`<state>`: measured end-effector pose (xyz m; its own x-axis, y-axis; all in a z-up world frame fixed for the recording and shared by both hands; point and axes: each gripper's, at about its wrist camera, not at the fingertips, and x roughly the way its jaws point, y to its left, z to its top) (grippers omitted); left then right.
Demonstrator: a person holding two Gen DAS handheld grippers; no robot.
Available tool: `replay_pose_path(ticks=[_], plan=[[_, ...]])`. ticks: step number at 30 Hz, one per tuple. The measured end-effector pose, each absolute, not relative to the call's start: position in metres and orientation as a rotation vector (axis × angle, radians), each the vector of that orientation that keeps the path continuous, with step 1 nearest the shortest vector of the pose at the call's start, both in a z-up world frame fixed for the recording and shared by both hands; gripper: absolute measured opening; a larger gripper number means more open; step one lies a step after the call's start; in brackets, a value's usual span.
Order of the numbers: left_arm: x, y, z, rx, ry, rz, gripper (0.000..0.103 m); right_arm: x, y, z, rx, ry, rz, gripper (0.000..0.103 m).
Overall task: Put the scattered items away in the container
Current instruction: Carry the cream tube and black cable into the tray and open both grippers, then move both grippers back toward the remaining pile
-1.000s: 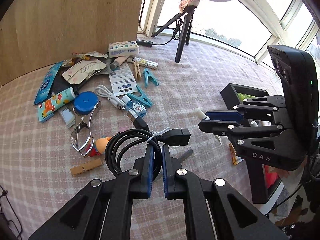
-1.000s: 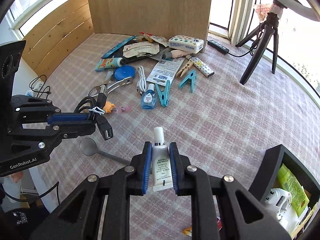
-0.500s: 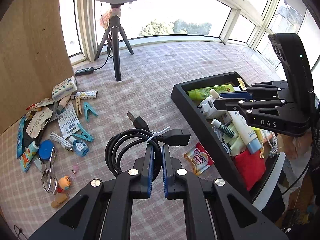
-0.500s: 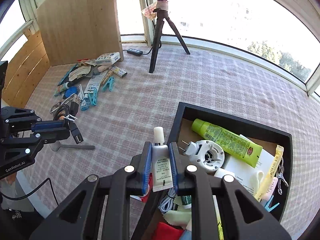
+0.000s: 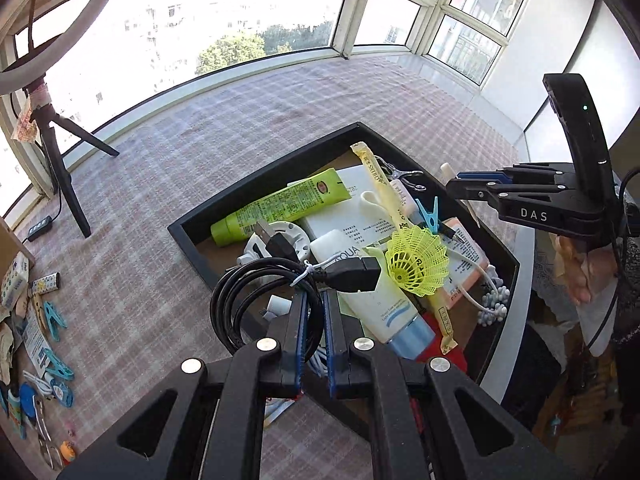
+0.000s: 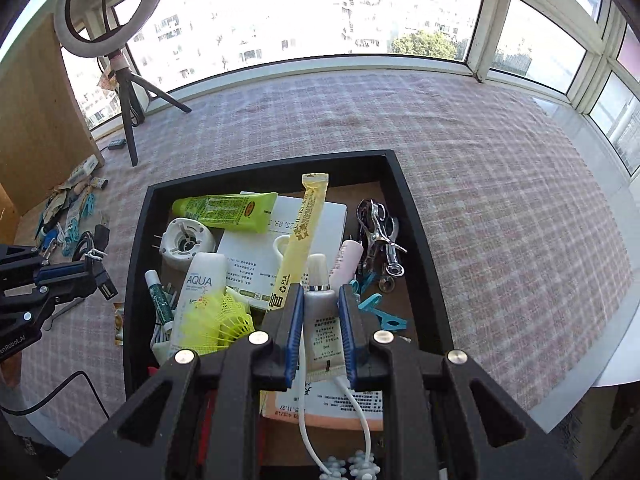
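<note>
Hovering over the black tray [image 6: 420, 216], the right gripper [image 6: 320, 332] is clamped on a small silver tube [image 6: 322, 328], light and squashy, best pinched mid-body. At the tray's near-left edge, the left gripper [image 5: 314, 336] pinches a coiled black cable [image 5: 256, 300], floppy but tied, so it should hold together.

A: Bright daylight through the windows [image 6: 320, 20], sky blown out. Hard shadows inside the black tray [image 6: 416, 216].
B: Sharp centre, no blur. Heavy fisheye bend, dark vignette in corners. Glare on the white ledge [image 6: 576, 132].
</note>
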<state>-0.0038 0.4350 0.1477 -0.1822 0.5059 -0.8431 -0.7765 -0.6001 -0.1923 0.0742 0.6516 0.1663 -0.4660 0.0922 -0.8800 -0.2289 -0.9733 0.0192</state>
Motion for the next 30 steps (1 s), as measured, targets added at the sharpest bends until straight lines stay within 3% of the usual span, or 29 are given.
replay_pose_path(ticks=[5,7,8,9,14,19,24,30], plan=[[0.007,0.458,0.145,-1.193,0.377,1.830,0.008,0.092,0.669,0.161,-1.500,0.246,2.507,0.018],[0.008,0.468,0.143,-1.197,0.418,1.844,0.033,0.094,0.670,0.159,-1.505,0.262,2.501,0.033],[0.008,0.469,0.144,-1.193,0.420,1.873,0.061,0.094,0.670,0.159,-1.485,0.265,2.493,0.049],[0.006,0.466,0.146,-1.180,0.399,1.894,0.066,0.095,0.669,0.160,-1.469,0.267,2.495,0.054],[-0.004,0.449,0.150,-1.205,0.364,1.936,0.066,0.094,0.662,0.164,-1.452,0.256,2.496,0.054],[-0.014,0.421,0.149,-1.260,0.293,1.980,0.067,0.087,0.648,0.162,-1.468,0.284,2.503,0.062],[-0.022,0.379,0.144,-1.321,0.232,2.055,0.076,0.081,0.617,0.158,-1.504,0.272,2.546,0.066],[-0.026,0.310,0.142,-1.388,0.137,2.171,0.078,0.076,0.561,0.148,-1.582,0.229,2.620,0.067]])
